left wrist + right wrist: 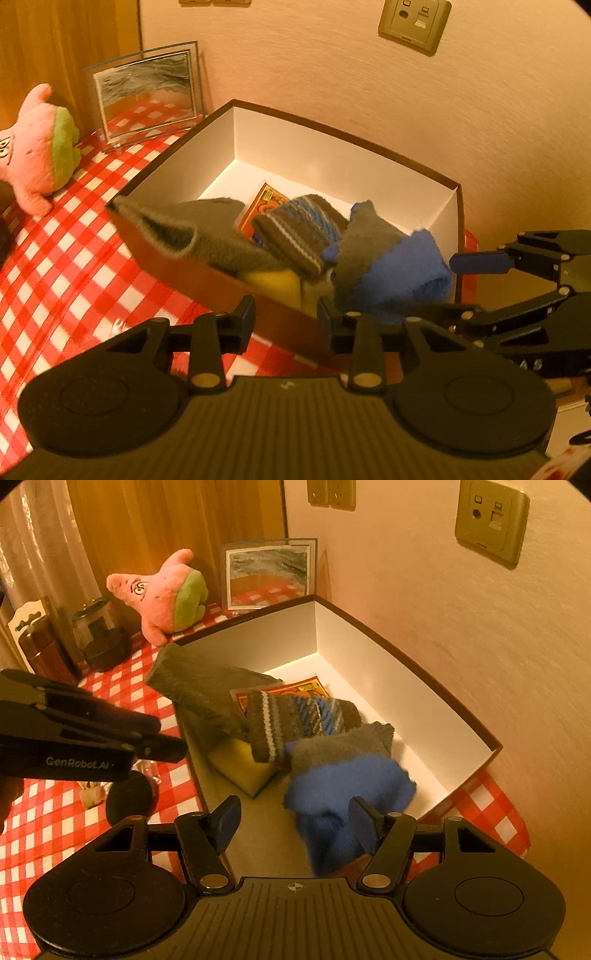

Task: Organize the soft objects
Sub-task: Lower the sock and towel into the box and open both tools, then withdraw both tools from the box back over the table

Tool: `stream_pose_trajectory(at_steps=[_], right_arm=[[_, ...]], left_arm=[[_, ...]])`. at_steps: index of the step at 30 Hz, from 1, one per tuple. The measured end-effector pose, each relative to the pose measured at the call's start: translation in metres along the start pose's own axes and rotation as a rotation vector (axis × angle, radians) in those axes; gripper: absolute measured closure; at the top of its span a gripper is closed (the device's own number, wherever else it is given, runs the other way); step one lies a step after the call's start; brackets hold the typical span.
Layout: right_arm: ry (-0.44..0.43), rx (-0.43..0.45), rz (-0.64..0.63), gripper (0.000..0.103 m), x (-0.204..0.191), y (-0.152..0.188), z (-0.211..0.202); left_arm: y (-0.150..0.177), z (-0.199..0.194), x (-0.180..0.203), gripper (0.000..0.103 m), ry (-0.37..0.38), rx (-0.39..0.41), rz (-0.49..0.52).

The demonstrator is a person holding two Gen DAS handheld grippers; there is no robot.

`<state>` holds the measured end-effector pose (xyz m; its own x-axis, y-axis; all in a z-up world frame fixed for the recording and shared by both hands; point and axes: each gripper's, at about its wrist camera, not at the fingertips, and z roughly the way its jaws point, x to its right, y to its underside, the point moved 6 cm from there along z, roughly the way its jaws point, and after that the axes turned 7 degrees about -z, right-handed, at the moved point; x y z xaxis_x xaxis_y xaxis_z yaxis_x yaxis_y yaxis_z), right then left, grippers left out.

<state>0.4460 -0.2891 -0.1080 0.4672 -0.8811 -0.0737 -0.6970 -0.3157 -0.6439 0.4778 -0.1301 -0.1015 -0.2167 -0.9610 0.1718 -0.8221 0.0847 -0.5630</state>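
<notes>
Draping over the box (406,664) rim, the blue-grey sock (343,775) points inward; both tools open, empty.

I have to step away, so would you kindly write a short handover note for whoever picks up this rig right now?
Left claw: open, empty, at the box's near wall.
Right claw: open, nothing gripped; the grey-and-blue sock lies just ahead, draped over the near wall.
In the box: plain grey sock hanging over the left wall, striped sock, yellow sponge, an orange packet.
Left: pink plush star sits on the checked cloth; tuck in the overhanging socks.
</notes>
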Motion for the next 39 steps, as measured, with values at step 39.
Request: stream_pose_trajectory(at_steps=[39], right_arm=[[-0.126, 0.018, -0.039, 0.039, -0.123, 0.048, -0.028]], left_arm=[[0.143, -0.115, -0.081, 0.068, -0.125, -0.006, -0.171]])
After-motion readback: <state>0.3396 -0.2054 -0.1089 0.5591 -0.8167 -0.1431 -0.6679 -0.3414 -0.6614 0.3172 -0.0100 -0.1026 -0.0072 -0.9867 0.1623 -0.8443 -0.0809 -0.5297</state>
